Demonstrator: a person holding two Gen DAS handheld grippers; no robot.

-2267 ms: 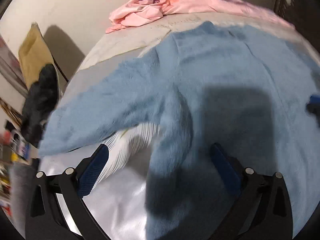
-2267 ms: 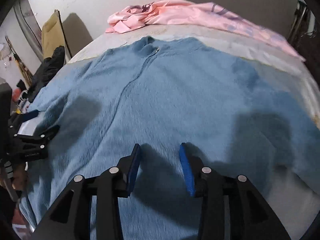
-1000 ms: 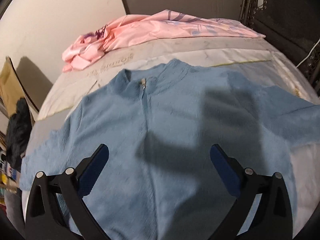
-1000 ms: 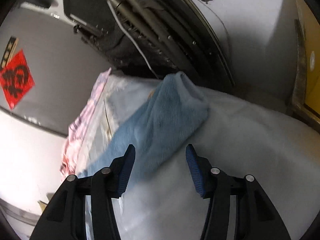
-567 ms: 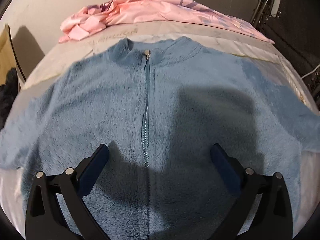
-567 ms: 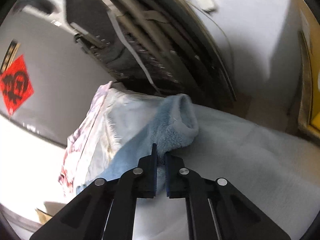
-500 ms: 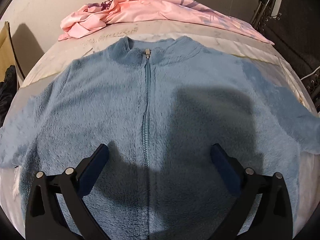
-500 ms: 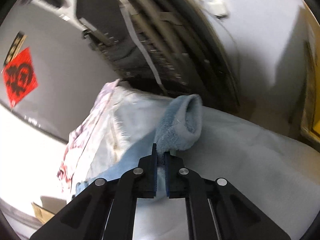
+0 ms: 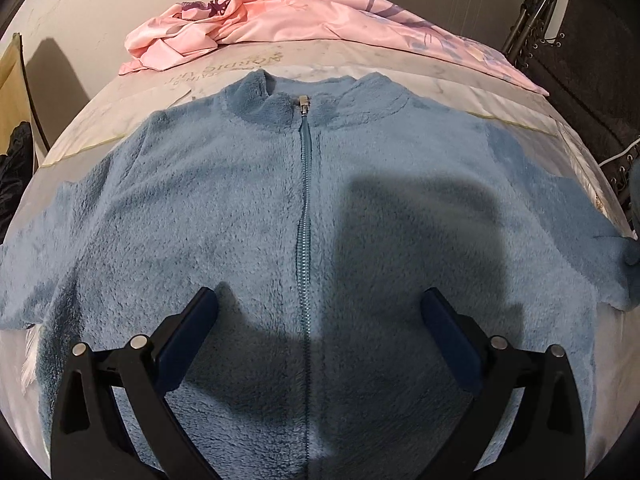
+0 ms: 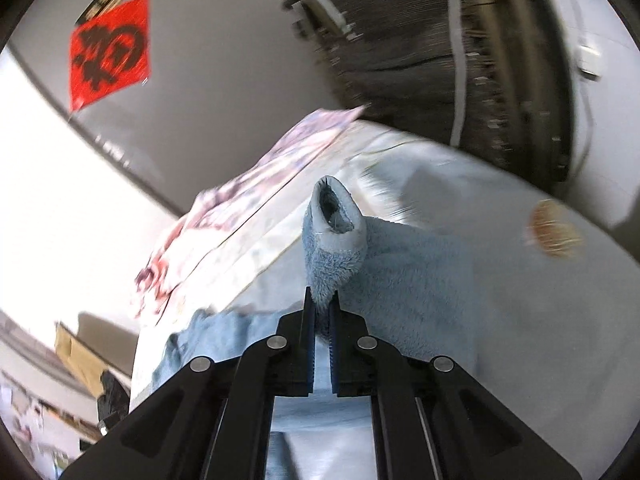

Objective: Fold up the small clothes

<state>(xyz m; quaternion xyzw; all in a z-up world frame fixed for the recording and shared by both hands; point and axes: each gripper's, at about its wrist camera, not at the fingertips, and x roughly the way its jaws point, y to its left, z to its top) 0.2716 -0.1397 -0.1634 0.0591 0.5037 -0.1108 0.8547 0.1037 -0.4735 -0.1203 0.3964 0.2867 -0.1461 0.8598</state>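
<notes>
At 3 o'clock of the zipped blue fleece jacket [image 9: 248, 208], our right gripper [image 10: 323, 312] pinches the sleeve cuff [image 10: 335, 216] for folding inward, we judge, while our left gripper [image 9: 318, 308] hovers spread, empty.

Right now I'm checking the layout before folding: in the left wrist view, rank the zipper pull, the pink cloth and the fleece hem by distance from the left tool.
1. Fleece hem: directly between the open fingers of the left tool.
2. Zipper pull: farther up the middle, at the collar.
3. Pink cloth: farthest, bunched at the back edge of the bed.
</notes>
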